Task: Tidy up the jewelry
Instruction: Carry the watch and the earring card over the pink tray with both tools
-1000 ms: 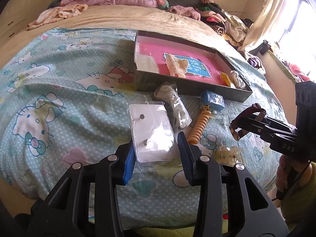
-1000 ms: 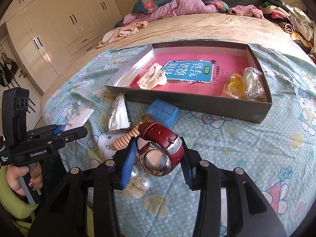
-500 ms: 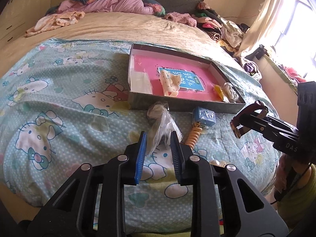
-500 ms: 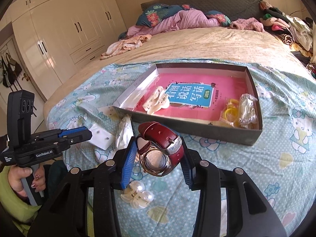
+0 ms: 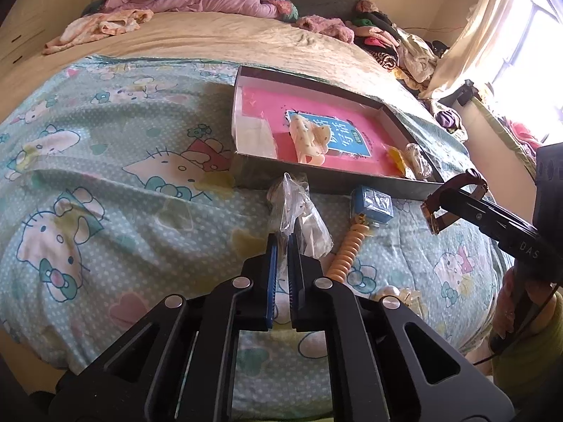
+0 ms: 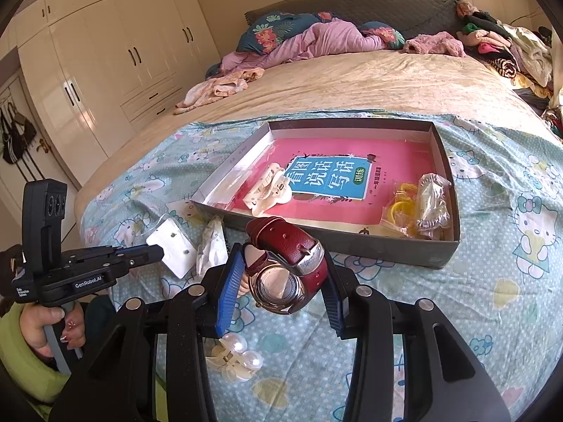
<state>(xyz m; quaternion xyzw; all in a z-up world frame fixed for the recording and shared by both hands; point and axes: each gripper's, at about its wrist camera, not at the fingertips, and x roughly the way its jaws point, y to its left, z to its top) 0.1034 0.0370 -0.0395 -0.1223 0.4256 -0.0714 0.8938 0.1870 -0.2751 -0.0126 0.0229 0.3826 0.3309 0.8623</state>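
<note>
Jewelry lies partly in the grey tray (image 6: 446, 161) on the bed: a cream hair claw (image 6: 268, 190), yellow rings (image 6: 401, 207) and a clear packet (image 6: 431, 200) on its pink book. Before the tray lie a blue box (image 5: 373, 204), an orange coil (image 5: 346, 253) and a pearl clip (image 6: 235, 355). The left gripper (image 5: 281, 242) has just closed, pinching the white earring card (image 6: 174, 248) (edge-on from its own camera). The right gripper (image 6: 281, 281), angled down, clamps a red-strapped watch (image 6: 285, 267).

Bright daylight floods from the window (image 5: 520, 52) (blown out), with fisheye bending and dark corners.
</note>
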